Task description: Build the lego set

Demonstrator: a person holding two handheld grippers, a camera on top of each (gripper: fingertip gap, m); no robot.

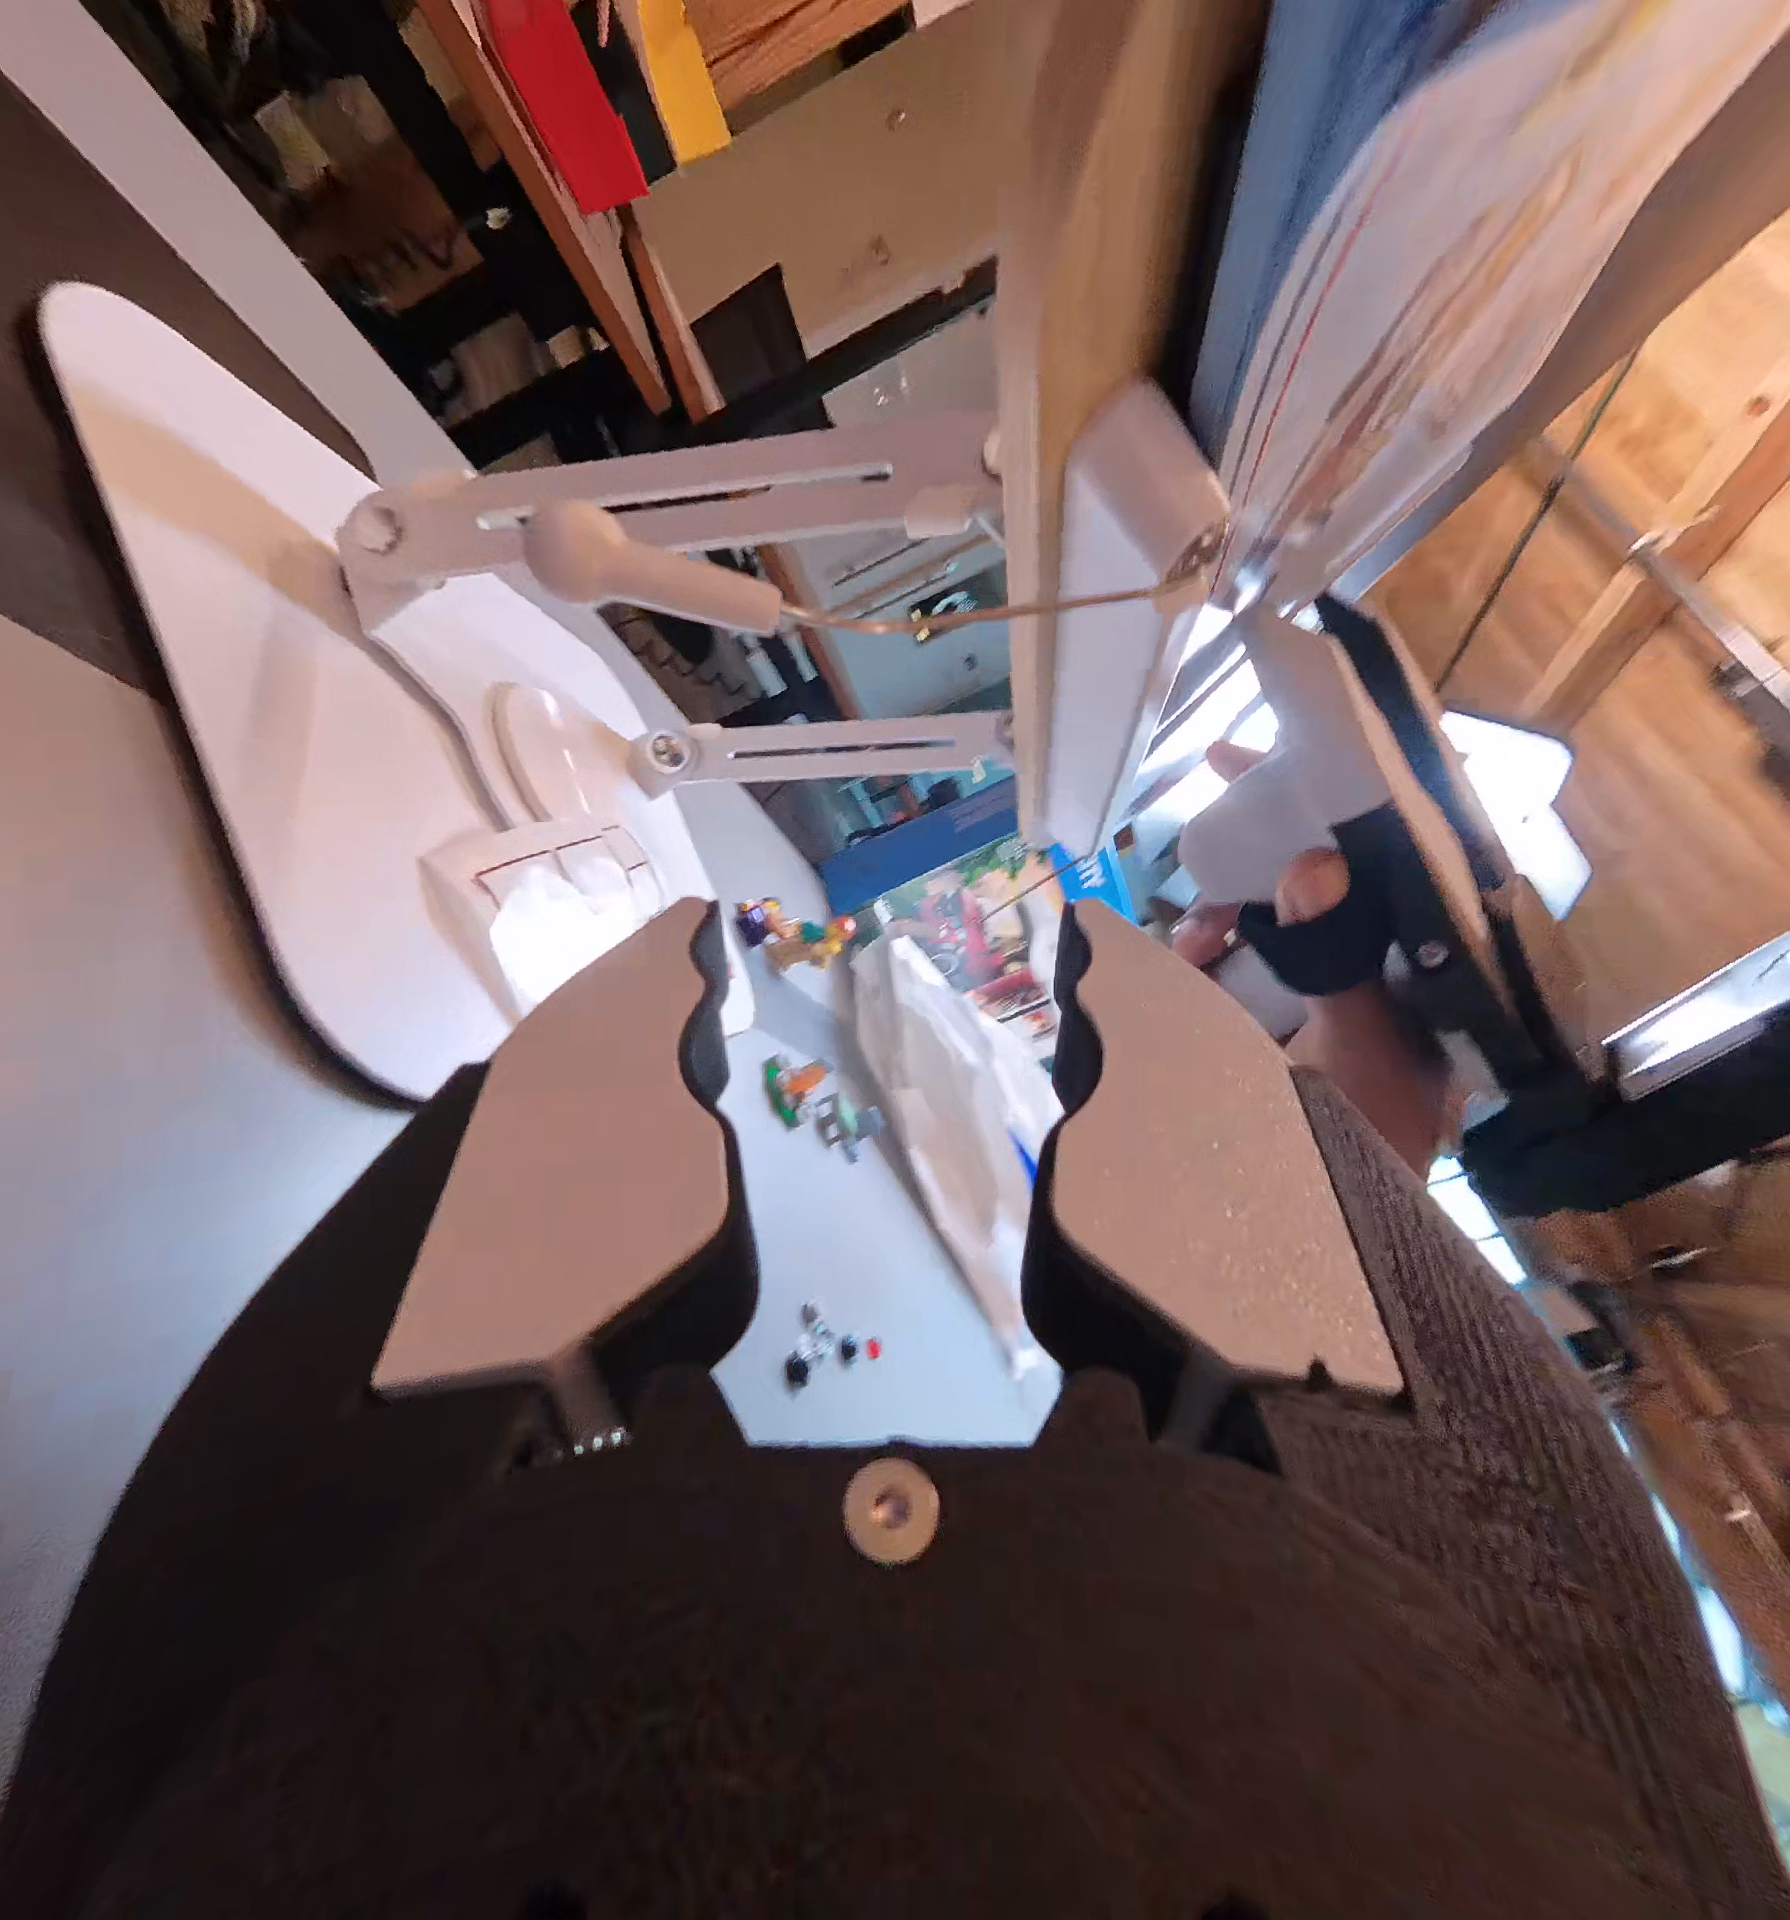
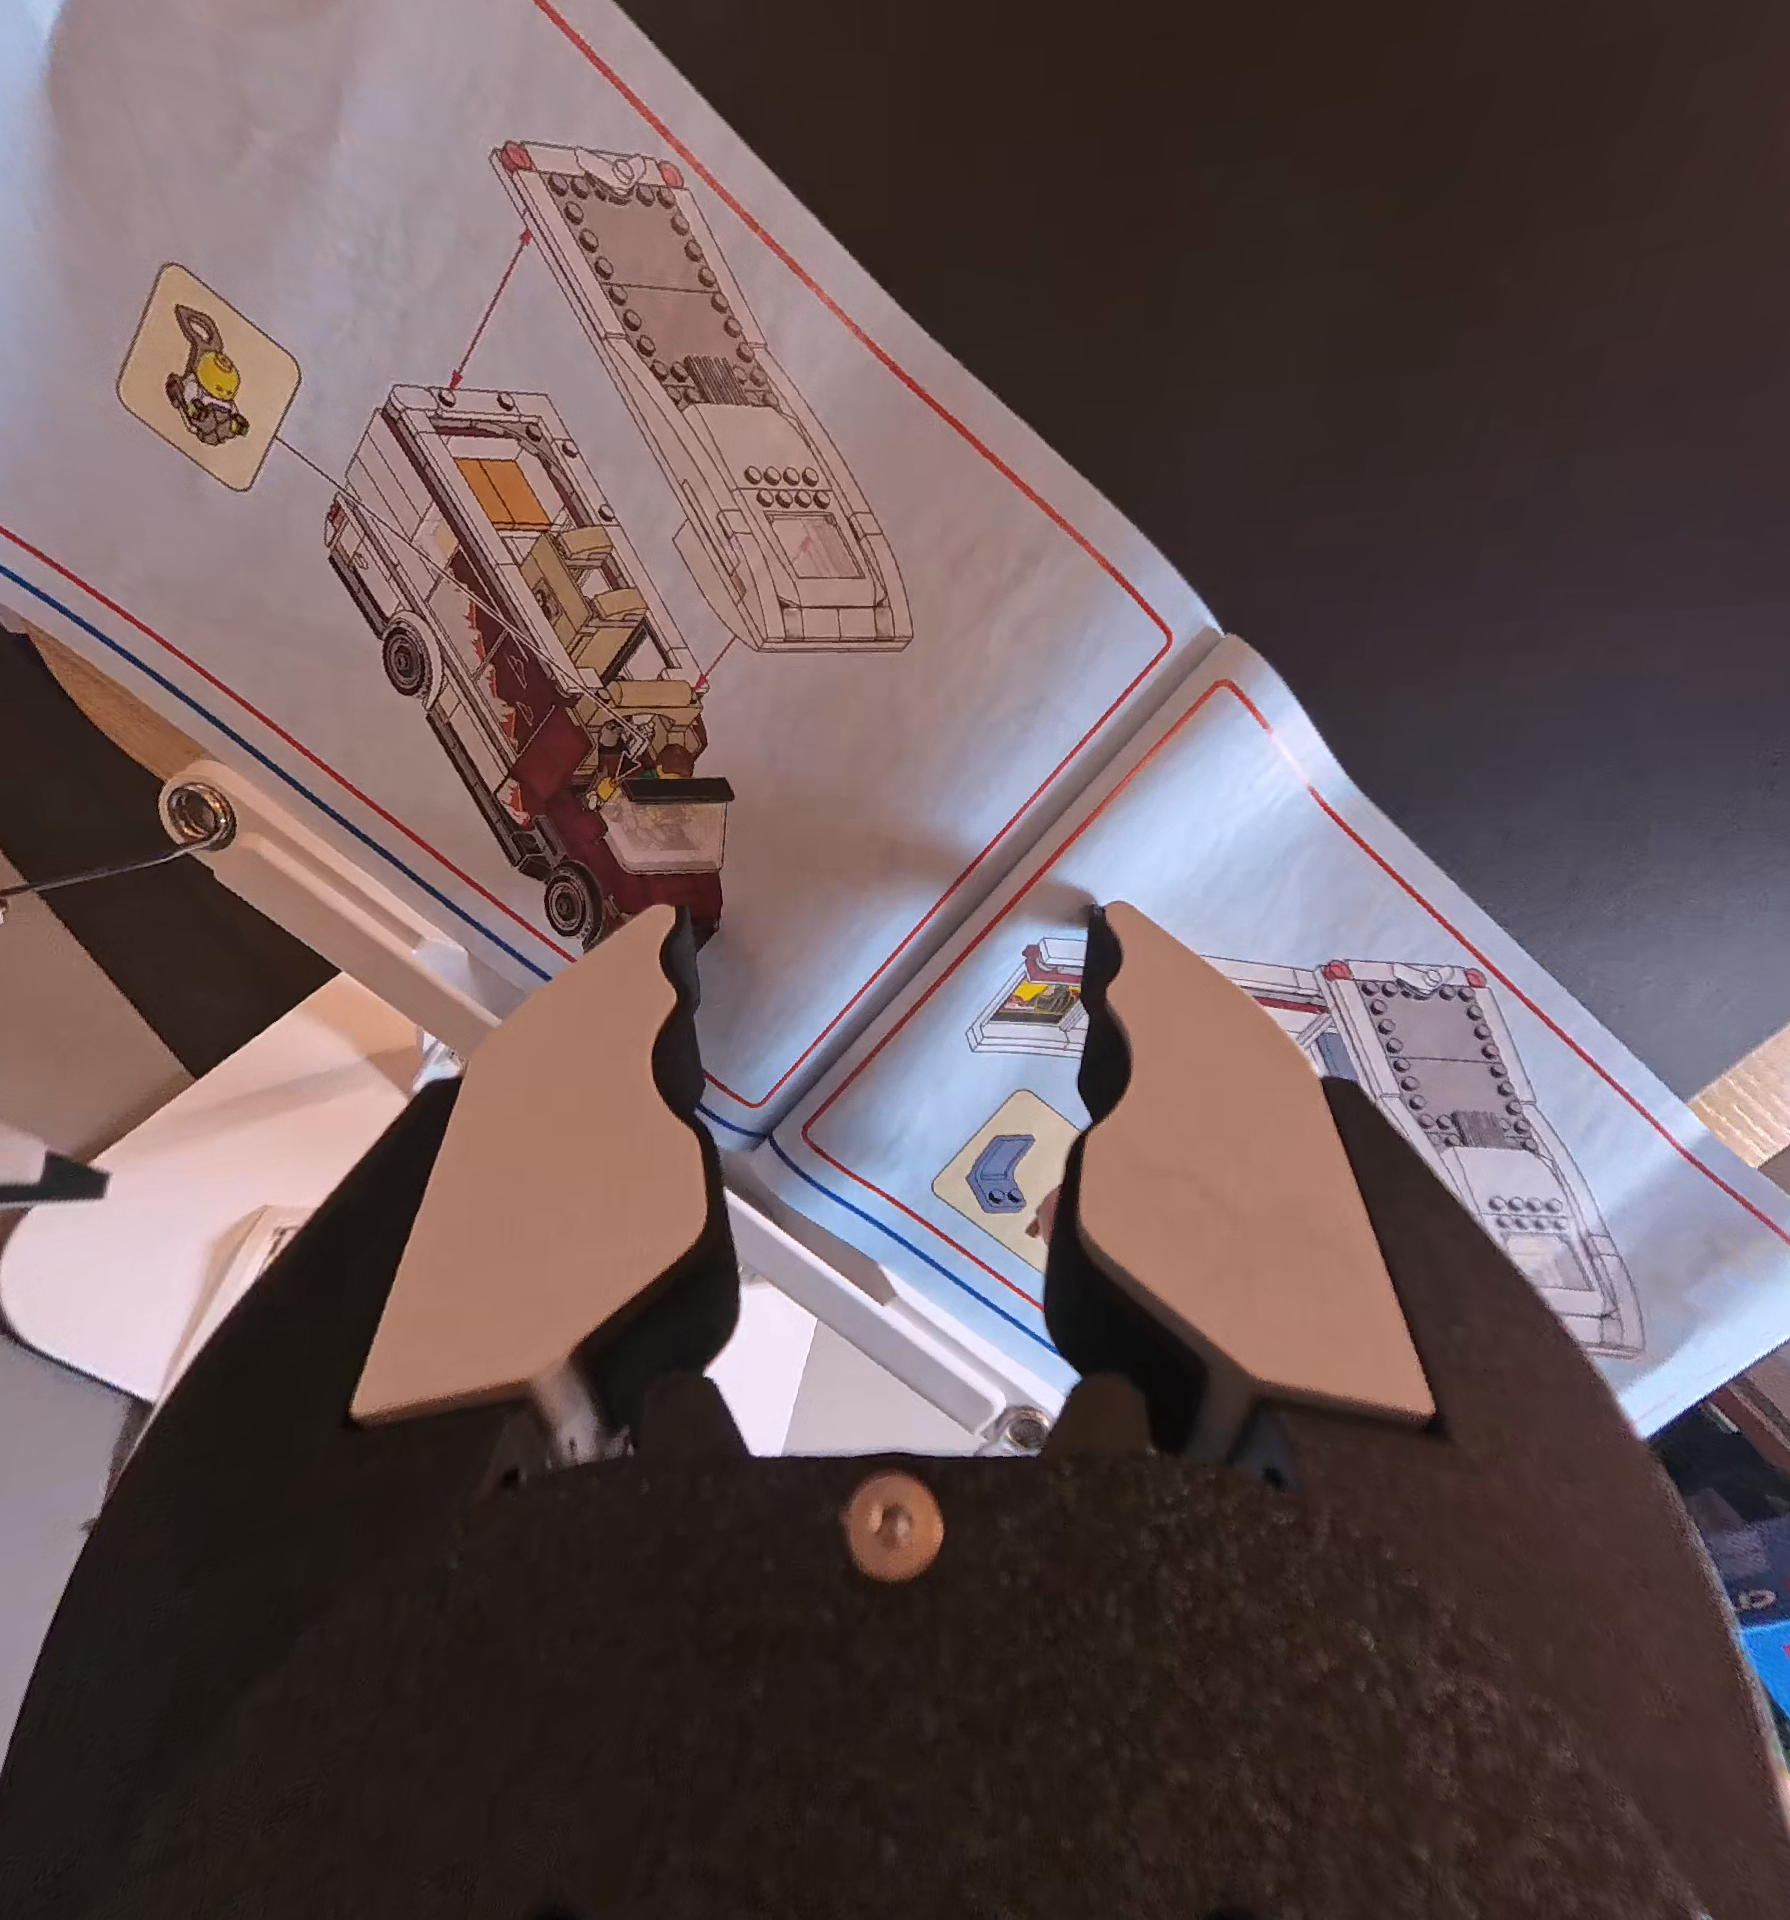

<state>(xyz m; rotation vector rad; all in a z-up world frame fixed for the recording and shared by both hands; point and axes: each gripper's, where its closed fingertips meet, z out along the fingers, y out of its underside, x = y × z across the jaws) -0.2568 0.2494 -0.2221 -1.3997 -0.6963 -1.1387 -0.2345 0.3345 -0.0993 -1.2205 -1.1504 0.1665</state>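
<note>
Toy figures (image 1: 787, 925) and small loose bricks (image 1: 823, 1340) lay on the pale tabletop (image 1: 818, 1392), seen between the left gripper's (image 1: 886, 914) spread fingers, which pinched nothing and touched nothing. To their right a crumpled white plastic bag (image 1: 932, 1091) lay on the table, with a colourful box (image 1: 974, 935) behind it. A white book stand (image 1: 1088, 623) on hinged arms propped the instruction booklet (image 2: 870, 727) upright, presumably so its pages could be read while building. The right gripper (image 2: 886, 914) hung just before the open booklet, jaws wide apart and astride the centre fold, gripping nothing; whether the fingertips touched the paper could not be told. In the left wrist view the booklet appeared edge-on and blurred, and a gloved hand (image 1: 1286, 883) beside it was smeared. The booklet's outer corners were cut off.
</note>
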